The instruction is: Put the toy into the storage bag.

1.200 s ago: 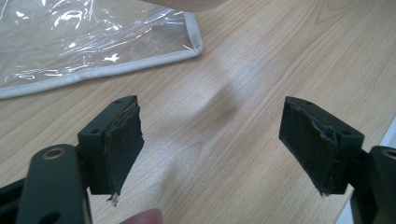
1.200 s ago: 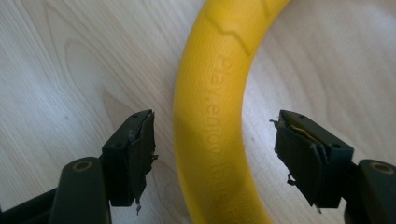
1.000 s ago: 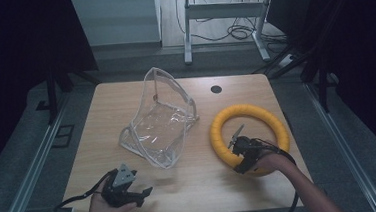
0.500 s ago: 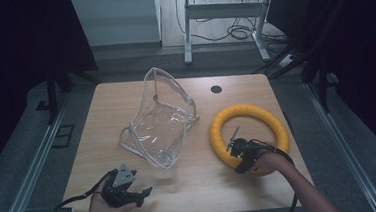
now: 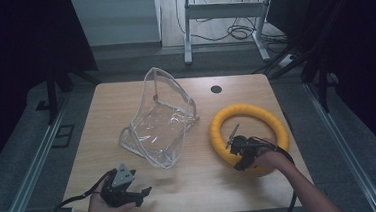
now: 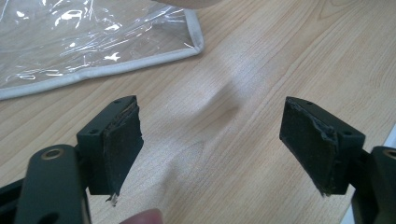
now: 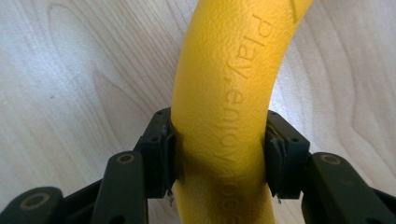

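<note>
Mid-table, clear bag, open-mouthed.

A wooden table with a pale grain stands on a grey floor, and a small round black hole sits in its top near the far edge. Beyond the table, a white metal frame stands on the floor with dark cables coiled between its legs, next to a pale panel. Dark curtains hang at both sides, and a metal rail runs along the floor at the left
</note>
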`<state>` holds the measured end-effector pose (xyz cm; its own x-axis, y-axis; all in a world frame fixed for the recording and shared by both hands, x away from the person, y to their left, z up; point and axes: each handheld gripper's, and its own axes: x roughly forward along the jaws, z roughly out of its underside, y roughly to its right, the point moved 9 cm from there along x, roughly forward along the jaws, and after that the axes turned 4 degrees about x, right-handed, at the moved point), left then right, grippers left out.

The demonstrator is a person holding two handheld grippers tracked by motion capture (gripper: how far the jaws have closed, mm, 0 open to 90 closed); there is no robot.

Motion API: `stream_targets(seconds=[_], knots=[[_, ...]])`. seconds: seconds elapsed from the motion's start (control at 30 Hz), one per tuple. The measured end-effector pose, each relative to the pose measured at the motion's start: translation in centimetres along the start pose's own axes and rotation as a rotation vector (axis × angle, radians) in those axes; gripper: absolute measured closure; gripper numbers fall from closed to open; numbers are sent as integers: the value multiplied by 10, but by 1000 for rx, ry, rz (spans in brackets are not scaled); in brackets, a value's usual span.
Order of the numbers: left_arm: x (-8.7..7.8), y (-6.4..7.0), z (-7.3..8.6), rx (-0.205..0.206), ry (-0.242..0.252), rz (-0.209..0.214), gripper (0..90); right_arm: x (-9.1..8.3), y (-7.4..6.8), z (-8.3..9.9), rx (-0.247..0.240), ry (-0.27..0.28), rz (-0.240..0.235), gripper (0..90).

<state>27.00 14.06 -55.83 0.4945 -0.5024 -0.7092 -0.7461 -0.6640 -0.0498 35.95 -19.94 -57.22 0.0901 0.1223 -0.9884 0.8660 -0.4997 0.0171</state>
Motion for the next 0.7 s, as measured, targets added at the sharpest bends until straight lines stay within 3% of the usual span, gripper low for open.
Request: stream_targets(seconds=[0.43, 0.57, 0.7], knots=[[-1, -1, -1, -1, 6, -8, 209, -30, 0, -11, 12, 114, 10, 516], [-1, -2, -1, -1, 6, -8, 209, -43, 6, -15, 50, 178, 32, 517], [-1, -1, -1, -2, 6, -7, 209, -53, 8, -17, 56, 215, 39, 517]])
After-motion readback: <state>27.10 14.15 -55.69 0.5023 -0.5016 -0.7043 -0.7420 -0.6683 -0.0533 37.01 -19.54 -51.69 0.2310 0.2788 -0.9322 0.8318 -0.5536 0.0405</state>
